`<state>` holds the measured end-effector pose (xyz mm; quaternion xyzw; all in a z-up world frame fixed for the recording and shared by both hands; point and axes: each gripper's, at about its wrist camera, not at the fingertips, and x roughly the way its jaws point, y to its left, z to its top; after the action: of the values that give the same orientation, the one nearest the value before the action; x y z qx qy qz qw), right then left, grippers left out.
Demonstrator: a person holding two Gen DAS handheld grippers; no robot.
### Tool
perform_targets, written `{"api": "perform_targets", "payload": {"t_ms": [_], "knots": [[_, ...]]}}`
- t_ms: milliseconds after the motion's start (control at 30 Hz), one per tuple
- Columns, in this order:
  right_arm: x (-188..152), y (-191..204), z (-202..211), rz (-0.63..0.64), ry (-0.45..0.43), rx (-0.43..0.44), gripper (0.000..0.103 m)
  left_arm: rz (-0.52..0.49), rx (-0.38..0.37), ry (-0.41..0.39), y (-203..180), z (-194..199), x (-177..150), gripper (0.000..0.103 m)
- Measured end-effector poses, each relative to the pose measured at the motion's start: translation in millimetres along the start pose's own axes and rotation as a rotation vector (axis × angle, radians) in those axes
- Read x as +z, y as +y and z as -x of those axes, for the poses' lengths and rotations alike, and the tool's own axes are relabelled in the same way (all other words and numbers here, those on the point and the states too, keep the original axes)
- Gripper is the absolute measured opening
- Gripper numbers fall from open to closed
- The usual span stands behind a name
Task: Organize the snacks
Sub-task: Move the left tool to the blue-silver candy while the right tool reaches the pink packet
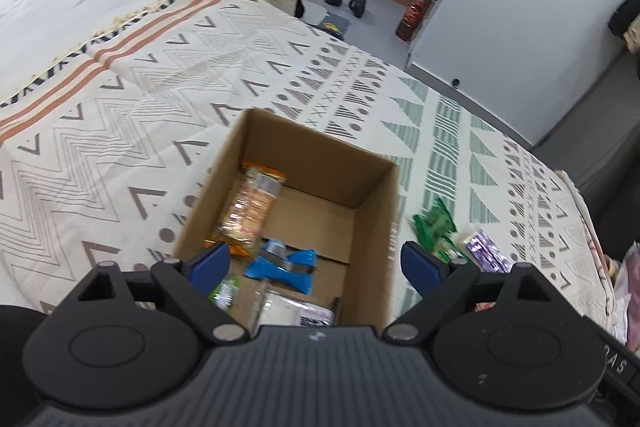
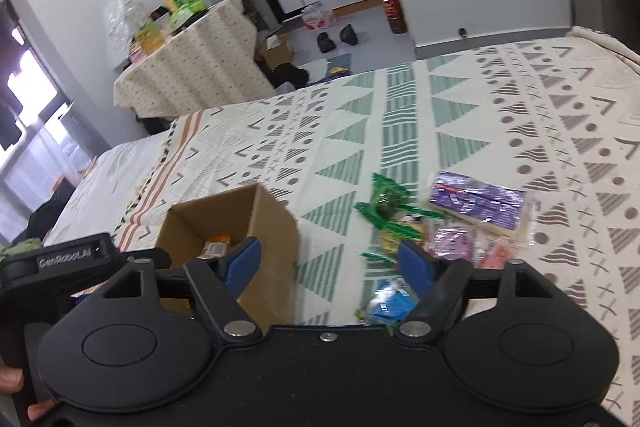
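A cardboard box point(image 1: 304, 211) stands open-topped on the patterned bedspread point(image 1: 120, 131), which serves as the work surface. The left gripper point(image 1: 316, 265) hovers over the near part of the box with its blue pads spread wide and nothing between them. Inside the box lie an orange cracker packet point(image 1: 250, 205) against the left wall, a blue wrapped snack point(image 1: 286, 265) near the middle of the floor, and a pale packet point(image 1: 292, 311) at the near edge; part of the floor is bare cardboard, so there seems to be room for more.

The right gripper point(image 2: 328, 261) is likewise open and empty, held above the bedspread between the box point(image 2: 256, 227) and the loose snacks to its right. That loose pile holds a green wrapped snack point(image 2: 386, 207), a purple packet point(image 2: 476, 201) farther right, pink packets point(image 2: 456, 247) nearer, and a blue packet point(image 2: 386, 301) closest of all, partly hidden behind the right finger. The pile sits just beside the box, probably so that each transfer is short.

With both grippers empty, the work looks partly done: several snacks are boxed, several wait outside. The right gripper seems better placed to pick next, likely the blue or green one, whose crinkly wrappers may slip.
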<state>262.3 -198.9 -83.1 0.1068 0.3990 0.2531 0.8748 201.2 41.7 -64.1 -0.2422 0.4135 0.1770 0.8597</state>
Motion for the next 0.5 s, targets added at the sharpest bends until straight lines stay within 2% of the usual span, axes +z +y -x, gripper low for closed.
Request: {"api": "perform_targets", "payload": {"t_ms": [300, 500], "knots": [[-0.2, -38.2, 12.2, -0.089, -0.009, -0.038, 0.078, -0.071, -0.041, 0.014, -40.4, 0.1, -15.0, 0.092], [-1.7, -61.5, 13.7, -0.15, -0.001, -0.047, 0.073, -0.111, -0.077, 0.008, -66.4, 0.4, -25.6, 0.091]]}}
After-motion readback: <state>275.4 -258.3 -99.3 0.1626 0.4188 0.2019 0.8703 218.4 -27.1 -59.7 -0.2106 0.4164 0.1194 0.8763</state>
